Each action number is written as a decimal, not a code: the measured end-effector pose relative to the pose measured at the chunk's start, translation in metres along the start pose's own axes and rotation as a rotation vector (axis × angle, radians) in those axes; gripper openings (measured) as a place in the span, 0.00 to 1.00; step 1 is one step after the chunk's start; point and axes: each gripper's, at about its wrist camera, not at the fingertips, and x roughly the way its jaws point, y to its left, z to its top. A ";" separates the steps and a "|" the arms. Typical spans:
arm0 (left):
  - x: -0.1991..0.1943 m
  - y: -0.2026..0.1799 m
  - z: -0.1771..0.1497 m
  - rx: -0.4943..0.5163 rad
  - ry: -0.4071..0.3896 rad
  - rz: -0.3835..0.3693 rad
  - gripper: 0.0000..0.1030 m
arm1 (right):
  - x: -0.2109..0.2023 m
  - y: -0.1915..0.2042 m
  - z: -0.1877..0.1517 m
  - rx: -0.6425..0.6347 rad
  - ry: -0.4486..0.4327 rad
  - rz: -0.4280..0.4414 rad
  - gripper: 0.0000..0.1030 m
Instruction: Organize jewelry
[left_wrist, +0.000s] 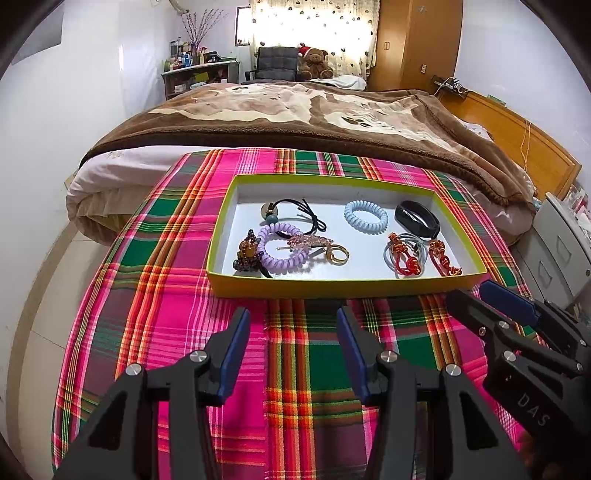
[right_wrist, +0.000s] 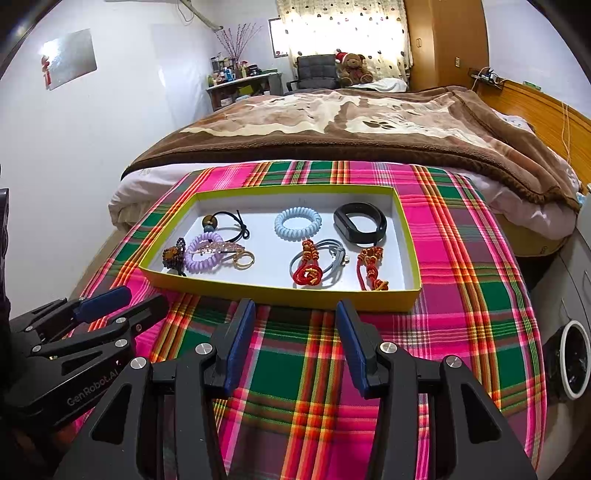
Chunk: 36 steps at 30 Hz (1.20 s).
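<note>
Both grippers, left gripper (left_wrist: 291, 332) and right gripper (right_wrist: 295, 325), hover with tongs spread and holding nothing over the plaid cloth (left_wrist: 166, 295), just short of the yellow-rimmed tray (left_wrist: 332, 288). The jewelry lies inside it: purple coil (left_wrist: 280, 251) tangled at left, blue coil (left_wrist: 365, 216) and black band (left_wrist: 417, 219) apart. Sorting may be pending or complete; the scene fits either.

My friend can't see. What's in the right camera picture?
A yellow-edged tray of hair ties, beaded charms and a black band sits on a plaid cloth by a bed. The open right tool points at it.
</note>
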 end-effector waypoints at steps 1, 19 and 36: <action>-0.001 0.000 0.000 0.003 -0.001 0.003 0.49 | 0.000 0.000 -0.001 0.000 0.001 0.000 0.45; -0.003 0.001 -0.001 -0.004 -0.001 0.003 0.49 | -0.001 0.000 -0.004 0.003 0.001 -0.004 0.45; -0.001 0.002 -0.002 -0.015 0.007 -0.002 0.49 | 0.000 -0.003 -0.004 0.008 0.006 -0.008 0.45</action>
